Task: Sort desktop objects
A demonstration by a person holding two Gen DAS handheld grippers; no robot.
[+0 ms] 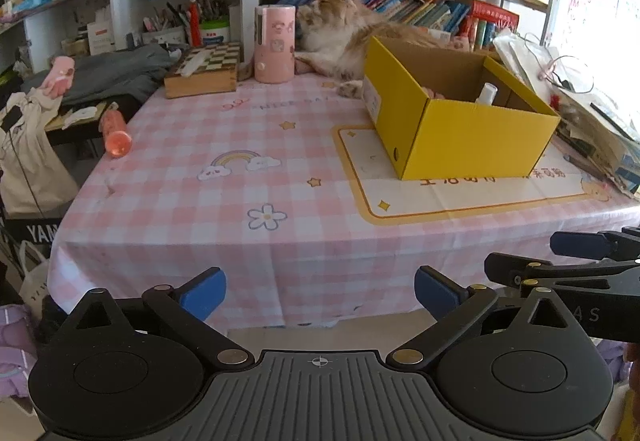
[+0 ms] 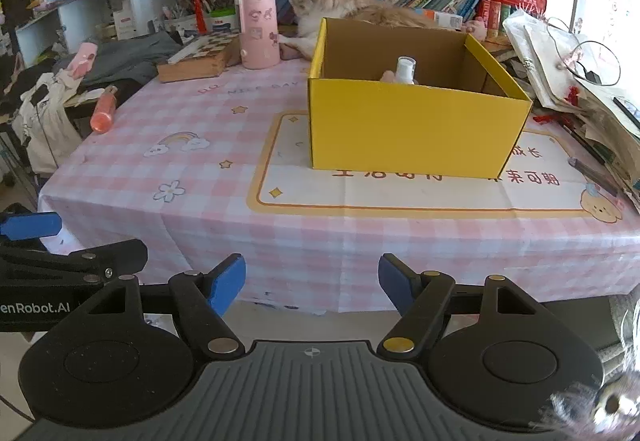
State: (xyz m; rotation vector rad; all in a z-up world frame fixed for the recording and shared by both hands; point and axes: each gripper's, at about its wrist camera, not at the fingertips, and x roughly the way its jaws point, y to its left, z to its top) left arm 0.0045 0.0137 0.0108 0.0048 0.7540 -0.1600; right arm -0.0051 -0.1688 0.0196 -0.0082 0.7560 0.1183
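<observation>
Both spread wide, gripping nothing — left gripper point(image 1: 320, 293), right gripper point(image 2: 312, 281). Risk: orange bottle point(image 1: 116, 135) at table's left edge — could roll off if nudged during pickup.

Orange cat point(image 1: 344, 29) lying by bookshelf point(image 1: 420, 7), behind chessboard box point(image 1: 206, 69).

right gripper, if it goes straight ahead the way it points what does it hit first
Probably the near hanging edge of the pink checked tablecloth; if it clears that, the yellow box is next. The right gripper is open; depth is unclear.
</observation>
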